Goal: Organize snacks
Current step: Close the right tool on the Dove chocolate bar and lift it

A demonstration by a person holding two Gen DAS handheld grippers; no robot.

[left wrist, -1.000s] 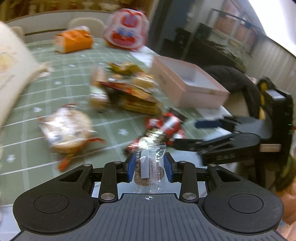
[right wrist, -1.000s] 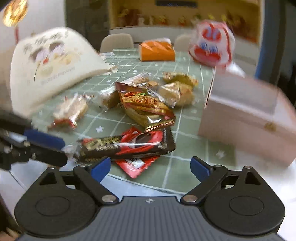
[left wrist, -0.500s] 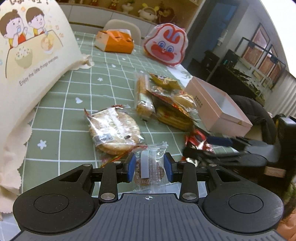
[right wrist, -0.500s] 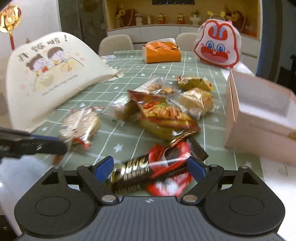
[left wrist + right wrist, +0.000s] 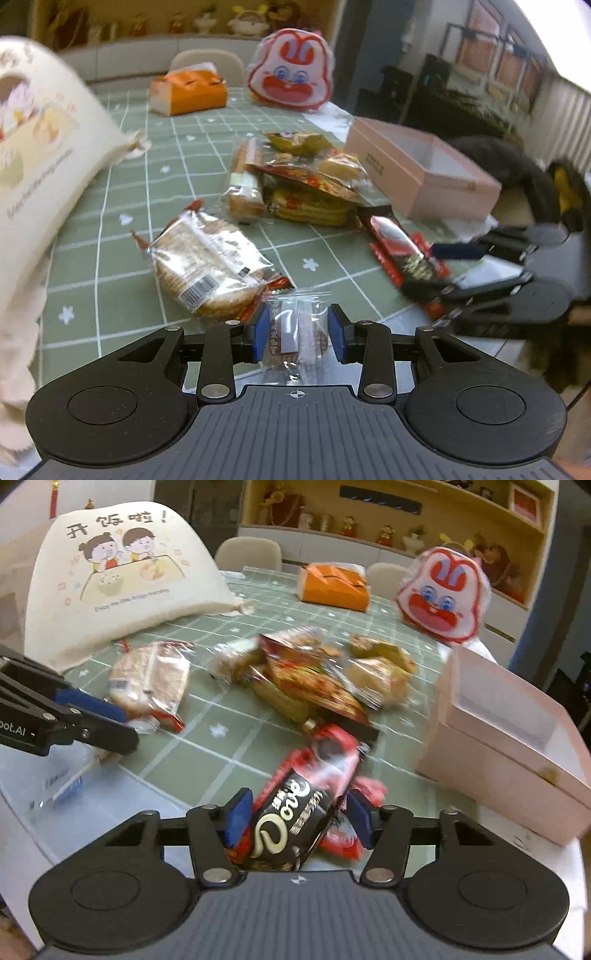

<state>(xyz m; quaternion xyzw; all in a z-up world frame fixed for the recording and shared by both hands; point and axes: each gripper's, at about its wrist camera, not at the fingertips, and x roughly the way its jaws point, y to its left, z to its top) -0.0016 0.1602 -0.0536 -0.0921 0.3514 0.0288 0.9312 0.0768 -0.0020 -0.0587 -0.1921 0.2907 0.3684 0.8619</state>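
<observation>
The left gripper [image 5: 298, 334] clamps a small clear-wrapped cookie [image 5: 297, 338]; the right gripper [image 5: 300, 814], jaws just closing, grips a chocolate bar [image 5: 306, 805]

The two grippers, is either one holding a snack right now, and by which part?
Left gripper clamps a small clear-wrapped brown cookie across its sides. Right gripper, jaws just closing, holds the dark chocolate bar wrapper by its near end.
</observation>
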